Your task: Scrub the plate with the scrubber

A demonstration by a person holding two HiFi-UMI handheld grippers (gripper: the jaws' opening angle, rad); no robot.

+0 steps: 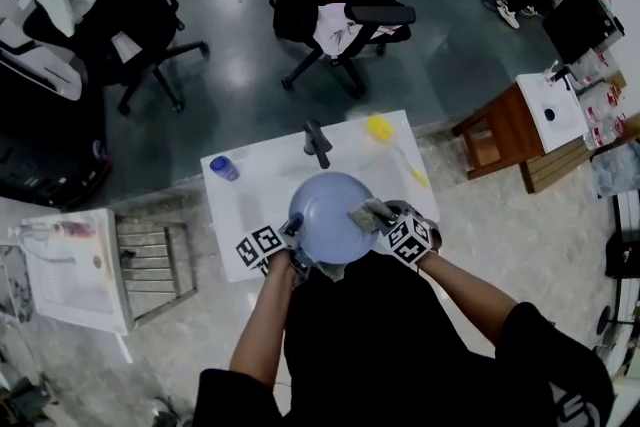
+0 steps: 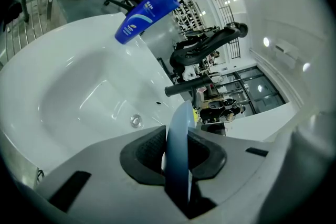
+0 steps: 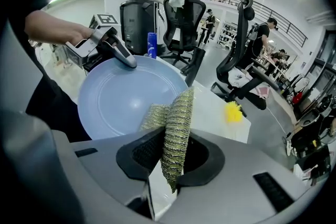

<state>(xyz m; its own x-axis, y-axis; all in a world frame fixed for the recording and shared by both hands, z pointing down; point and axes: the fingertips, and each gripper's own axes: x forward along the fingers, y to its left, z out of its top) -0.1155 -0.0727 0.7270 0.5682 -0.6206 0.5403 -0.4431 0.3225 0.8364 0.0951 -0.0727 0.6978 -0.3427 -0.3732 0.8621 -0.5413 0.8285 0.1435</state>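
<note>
A pale blue plate [image 1: 330,215] is held tilted over the white sink table [image 1: 250,180]. My left gripper [image 1: 291,252] is shut on its rim at the lower left; in the left gripper view the plate [image 2: 178,157] stands edge-on between the jaws. My right gripper [image 1: 385,225] is shut on a green-gold scrubber [image 1: 368,213], which lies against the plate's right side. In the right gripper view the scrubber [image 3: 176,136] sticks up between the jaws in front of the plate [image 3: 126,97], with the left gripper [image 3: 122,55] clamped on the plate's far rim.
A blue bottle [image 1: 224,168] stands at the table's left corner, a dark tap [image 1: 318,143] at its far edge, and a yellow brush [image 1: 379,127] at the right. A wire rack [image 1: 150,260] sits to the left. Office chairs [image 1: 340,5] stand beyond.
</note>
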